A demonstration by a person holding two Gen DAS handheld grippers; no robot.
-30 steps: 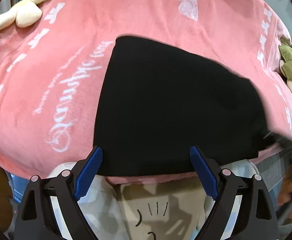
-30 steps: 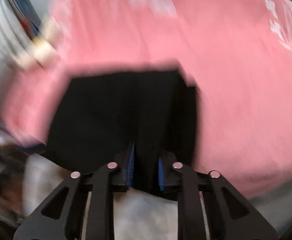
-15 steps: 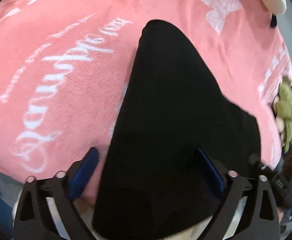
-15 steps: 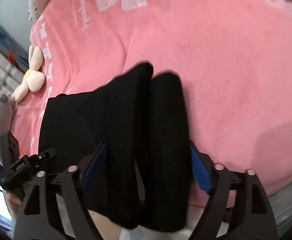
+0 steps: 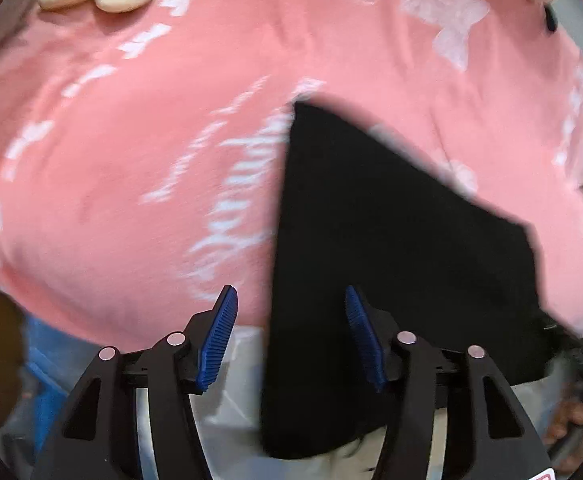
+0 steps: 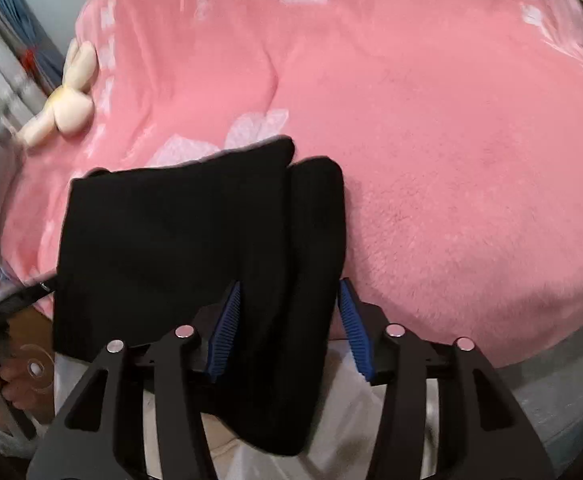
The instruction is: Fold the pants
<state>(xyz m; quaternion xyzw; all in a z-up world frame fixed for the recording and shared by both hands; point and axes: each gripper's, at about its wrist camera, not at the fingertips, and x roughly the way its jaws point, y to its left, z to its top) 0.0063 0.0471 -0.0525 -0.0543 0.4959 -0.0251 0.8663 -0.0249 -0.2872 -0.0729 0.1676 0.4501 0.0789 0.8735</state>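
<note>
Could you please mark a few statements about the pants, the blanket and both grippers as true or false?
1. The pants are black. True.
2. The pants lie on a blue blanket. False: the blanket is pink with white print.
3. Black fabric sits between the fingers of the right gripper. True.
4. A cream plush toy lies on the blanket. True.
5. The left gripper is fully shut. False: its blue pads stand apart, the pants' edge between them.

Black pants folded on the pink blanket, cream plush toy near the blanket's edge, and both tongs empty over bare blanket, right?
Not quite. The right wrist view shows the right tongs straddling the black pants' folded edge. The pink blanket and cream plush toy are as you said.
</note>
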